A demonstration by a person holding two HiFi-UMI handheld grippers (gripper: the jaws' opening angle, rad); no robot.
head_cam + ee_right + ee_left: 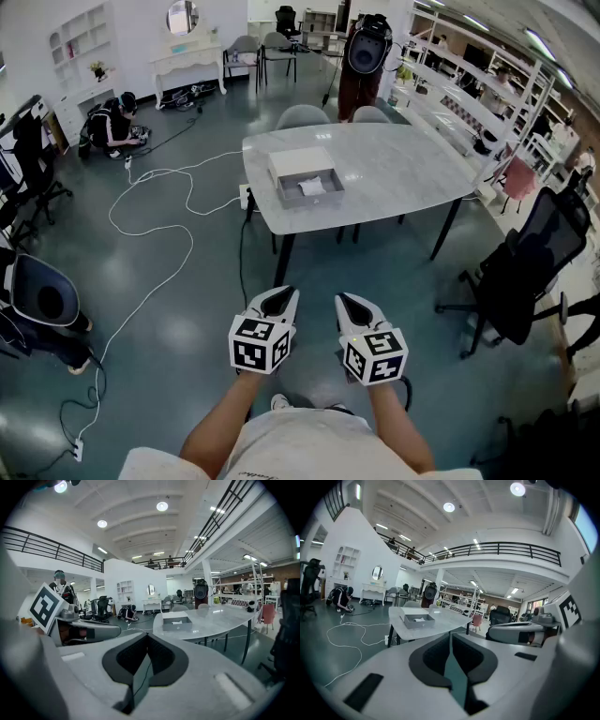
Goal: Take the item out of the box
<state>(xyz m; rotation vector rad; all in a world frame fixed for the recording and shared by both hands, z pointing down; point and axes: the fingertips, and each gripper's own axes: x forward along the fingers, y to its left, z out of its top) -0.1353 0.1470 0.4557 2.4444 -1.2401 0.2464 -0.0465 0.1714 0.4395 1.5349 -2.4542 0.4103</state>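
Both tongs shut and empty, well short of the table; the item lies in the open box.

White cable (150, 225) loops over the floor at left; left gripper (278, 302) is held low over the floor, jaws pressed together with nothing between them; grey box (314, 200) sits by the left edge of the marble table (403, 169), open, with a white lid (298, 159) touching its far side and the pale item (312, 187) lying inside; right gripper (352, 307) is just beside the left one, jaws likewise closed on nothing; black office chair (525, 272) stands off the table's right end.
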